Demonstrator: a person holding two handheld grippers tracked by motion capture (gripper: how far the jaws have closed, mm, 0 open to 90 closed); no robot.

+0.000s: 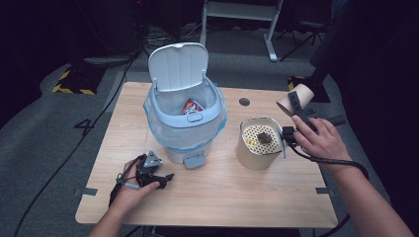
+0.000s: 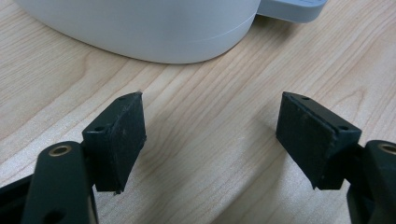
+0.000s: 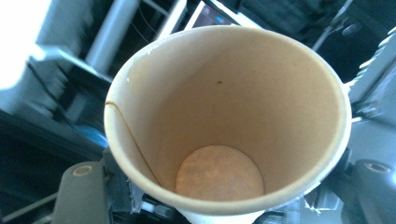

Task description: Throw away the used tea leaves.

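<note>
The paper cup (image 3: 224, 126) is clamped in the right tool (image 1: 298, 109), held in the air off the right back corner of the desk (image 1: 222, 197), just past the tan strainer tub (image 1: 260, 143). It is plain brown paper, tilted so its mouth faces away from the person; the right tool's view looks straight into it, and it looks empty, with a bare round bottom, one dark speck on the wall and a thin seam line down the side. Its rim is slightly squashed out of round, so the grip is pressing on a soft wall.

The step in hand seems to be the carry after emptying: the tub's perforated insert holds a dark clump and some yellowish bits, though that view is too small to say what they are. The next move probably calls for swinging the cup left across the desk to the bin (image 1: 185, 118), whose lid stands up and whose plastic liner already holds a red wrapper (image 1: 192, 105), then opening the tool above it. The grip should stay gentle, since the paper will crumple.

The left tool (image 2: 210, 135) rests on the desk beside the bin's foot, its pads spread wide with nothing between them.
</note>
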